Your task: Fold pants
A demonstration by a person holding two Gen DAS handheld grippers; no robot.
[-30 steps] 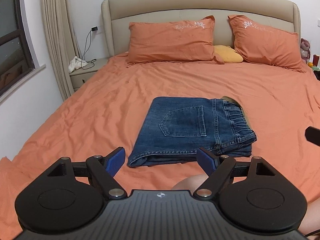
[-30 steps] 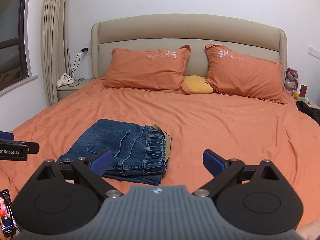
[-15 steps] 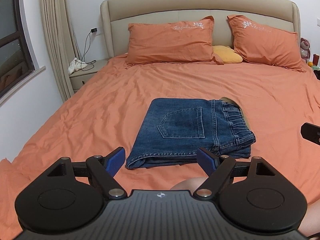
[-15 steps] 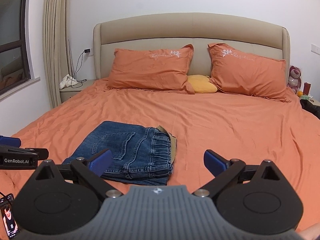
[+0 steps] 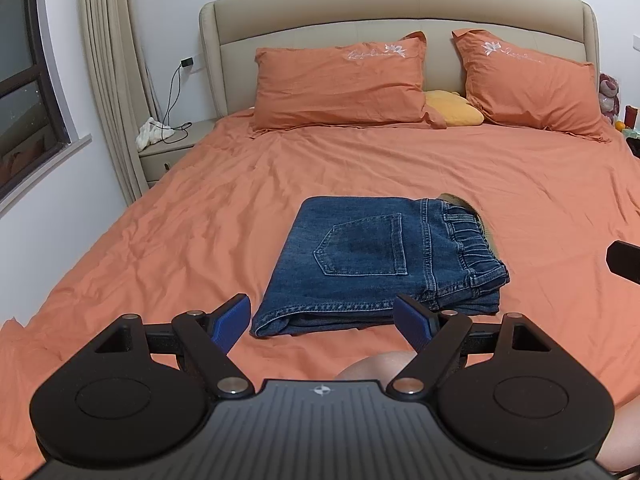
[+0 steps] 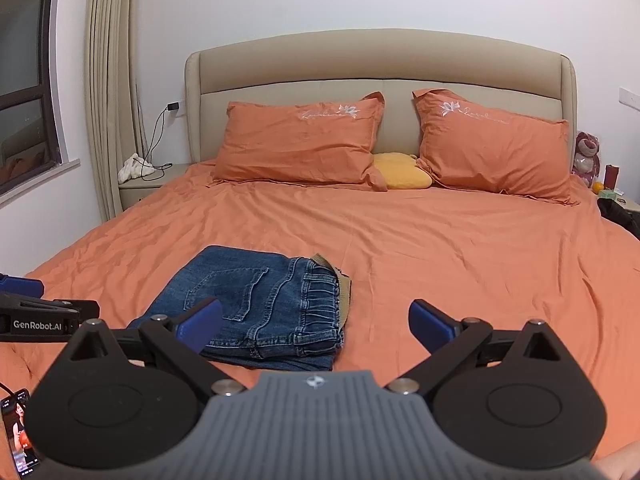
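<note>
Blue jeans (image 5: 376, 264) lie folded into a compact rectangle on the orange bed sheet (image 5: 200, 216), back pocket up, waistband to the right. They also show in the right wrist view (image 6: 256, 304). My left gripper (image 5: 322, 320) is open and empty, held just in front of the jeans' near edge. My right gripper (image 6: 316, 324) is open and empty, held in front of and to the right of the jeans. The left gripper's side (image 6: 36, 316) shows at the left edge of the right wrist view.
Two orange pillows (image 5: 340, 84) and a yellow cushion (image 5: 452, 114) lie against the beige headboard (image 5: 400, 8). A nightstand (image 5: 168, 156) with a white cloth and cable stands at the left. A phone (image 6: 18, 432) lies at the lower left. A plush toy (image 6: 586, 156) sits at the far right.
Both grippers have drawn back slightly from the jeans and stayed open. The jeans have not moved.
</note>
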